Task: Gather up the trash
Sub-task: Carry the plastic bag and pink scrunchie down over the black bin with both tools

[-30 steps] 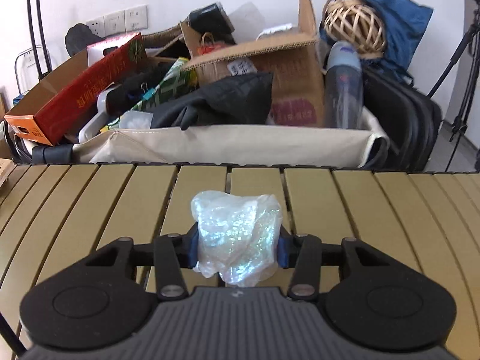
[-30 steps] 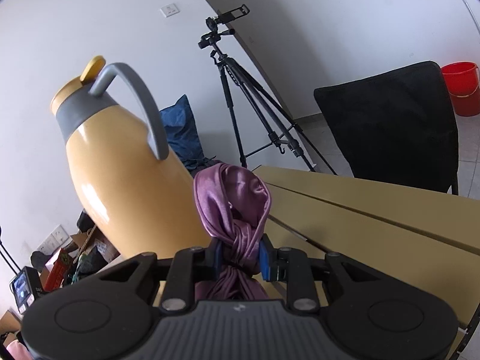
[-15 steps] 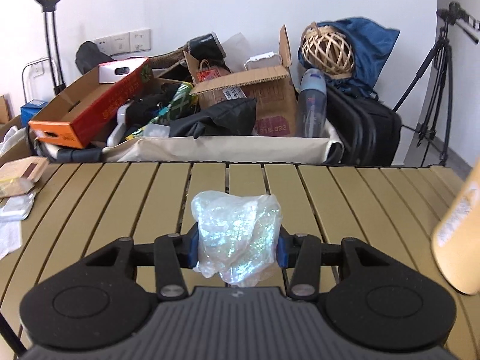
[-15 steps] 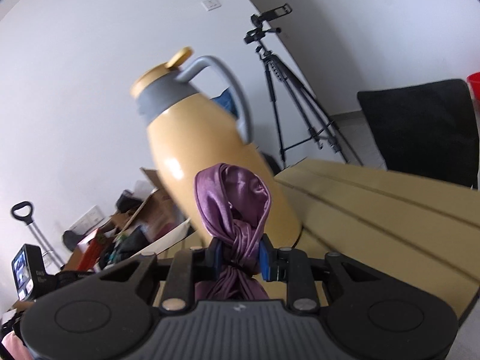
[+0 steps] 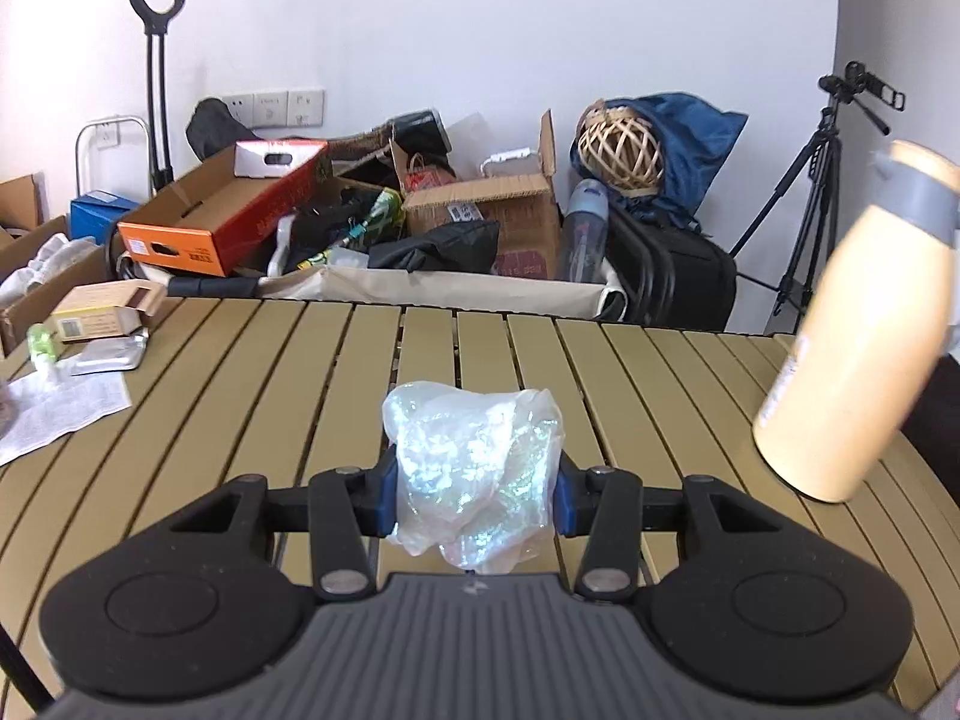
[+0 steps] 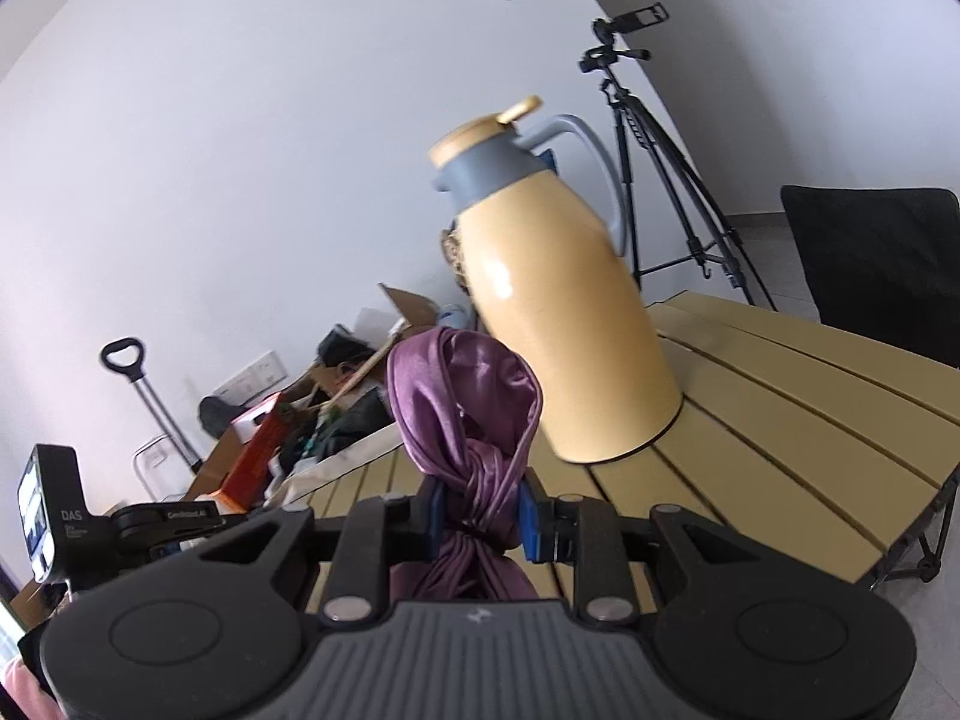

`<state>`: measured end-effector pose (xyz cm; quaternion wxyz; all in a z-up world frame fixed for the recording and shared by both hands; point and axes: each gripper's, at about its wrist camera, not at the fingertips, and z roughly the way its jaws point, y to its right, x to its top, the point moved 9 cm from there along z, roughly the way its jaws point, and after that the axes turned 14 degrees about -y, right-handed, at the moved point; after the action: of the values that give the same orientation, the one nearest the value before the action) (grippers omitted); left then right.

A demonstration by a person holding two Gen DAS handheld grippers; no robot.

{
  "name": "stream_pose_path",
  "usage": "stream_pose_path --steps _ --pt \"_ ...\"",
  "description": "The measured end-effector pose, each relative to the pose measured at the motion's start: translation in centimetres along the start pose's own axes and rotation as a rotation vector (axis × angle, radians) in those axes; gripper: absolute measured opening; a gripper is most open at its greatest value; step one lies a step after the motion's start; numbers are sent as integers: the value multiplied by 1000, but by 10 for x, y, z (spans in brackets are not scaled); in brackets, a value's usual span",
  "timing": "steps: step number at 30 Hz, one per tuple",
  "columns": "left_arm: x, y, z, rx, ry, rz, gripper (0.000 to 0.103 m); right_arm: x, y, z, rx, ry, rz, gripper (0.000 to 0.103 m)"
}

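**Two pieces of trash gripped above the slatted bench**

Two hand-held grippers each carry one item. The left hand-held gripper (image 5: 474, 498) is clamped on a crumpled wad of clear, iridescent plastic wrap (image 5: 474, 474), its blue pads pressing both sides; the wad sits raised above the tan slatted bench (image 5: 252, 408). The right hand-held gripper (image 6: 477, 516) is closed tight on a knotted purple satin cloth (image 6: 465, 414), pinched at the knot, with the puffed loop standing above the pads.

A yellow thermos jug (image 6: 558, 312) with a grey collar and handle stands on the bench just beyond the cloth. On the bench's left edge lie a small cardboard box (image 5: 105, 309), a foil packet (image 5: 108, 354) and a printed paper sheet (image 5: 54, 414). Beyond the far edge is a cart of clutter (image 5: 384, 240), and a tripod (image 5: 822, 204) stands at the right.
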<state>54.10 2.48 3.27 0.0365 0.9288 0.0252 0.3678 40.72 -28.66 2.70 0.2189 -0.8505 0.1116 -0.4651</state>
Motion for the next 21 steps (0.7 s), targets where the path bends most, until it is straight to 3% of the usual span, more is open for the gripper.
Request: stream_pose_path --steps 9,21 --pt "-51 -3 -71 -19 40 16 46 -34 -33 -35 44 -37 -66 23" --pt "-125 5 -122 -41 48 67 46 -90 -53 -56 90 -108 -137 23"
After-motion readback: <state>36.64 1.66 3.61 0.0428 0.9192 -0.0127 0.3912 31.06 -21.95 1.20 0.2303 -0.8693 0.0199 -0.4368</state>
